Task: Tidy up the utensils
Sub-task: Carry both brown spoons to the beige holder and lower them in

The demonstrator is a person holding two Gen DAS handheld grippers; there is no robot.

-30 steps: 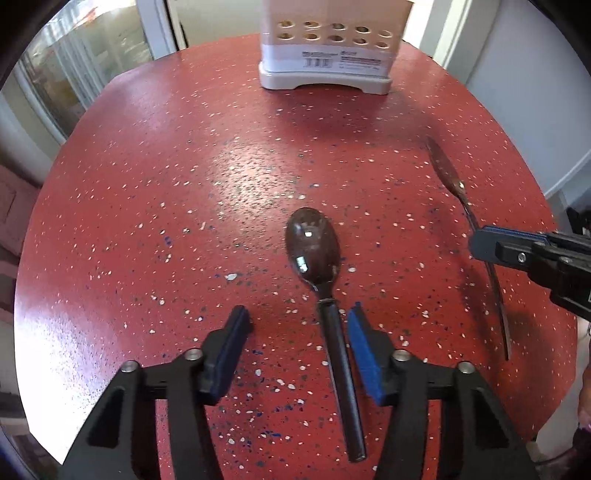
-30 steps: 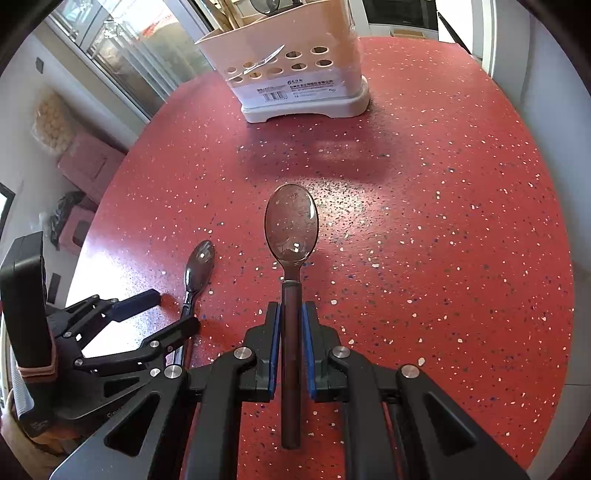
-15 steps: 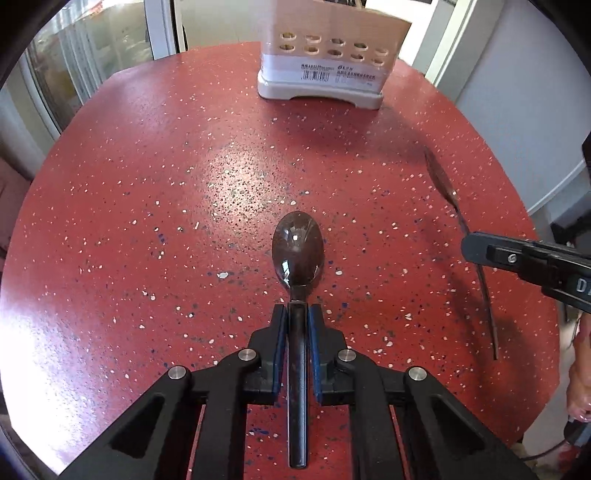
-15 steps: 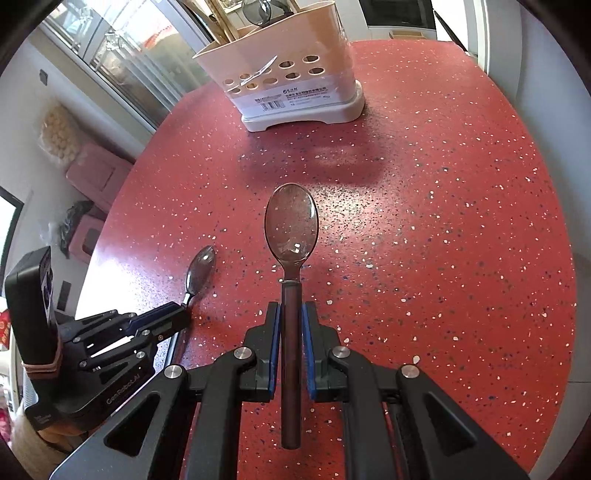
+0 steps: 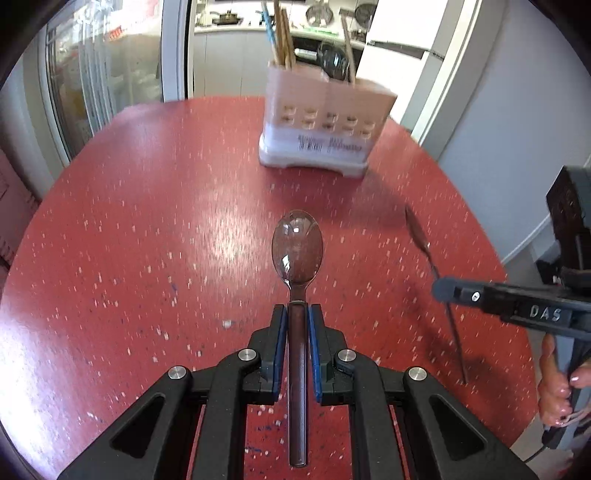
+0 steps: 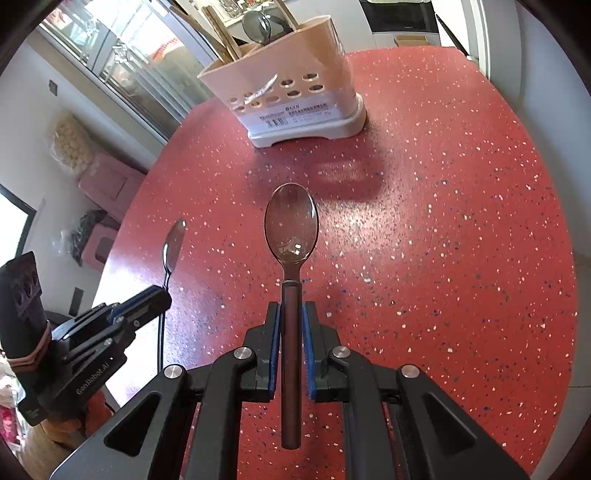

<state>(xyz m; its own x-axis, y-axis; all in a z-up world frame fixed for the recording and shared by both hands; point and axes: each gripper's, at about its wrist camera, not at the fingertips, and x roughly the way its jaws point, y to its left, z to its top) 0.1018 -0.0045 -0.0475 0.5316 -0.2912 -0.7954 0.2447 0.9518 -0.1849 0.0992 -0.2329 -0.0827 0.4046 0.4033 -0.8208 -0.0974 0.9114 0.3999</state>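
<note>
On my left camera the left gripper (image 5: pixel 297 314) has its blue pads (image 5: pixel 279 347) clamped on the dark handle of a spoon (image 5: pixel 297 251), bowl pointing ahead toward the utensil holder (image 5: pixel 325 122); the spoon looks clear of the red speckled table (image 5: pixel 129 221), though the view is blurred. My right gripper (image 6: pixel 291 314) is likewise closed tight on the handle of a second spoon (image 6: pixel 291 225) — bowl up and forward, held above the tabletop. The beige holder stands at the far side of the table with chopsticks (image 5: pixel 282 37) and a ladle (image 6: pixel 258 24) upright in its compartments; a hand (image 5: pixel 557 384) grips the right tool's handle at my left view's edge.
</note>
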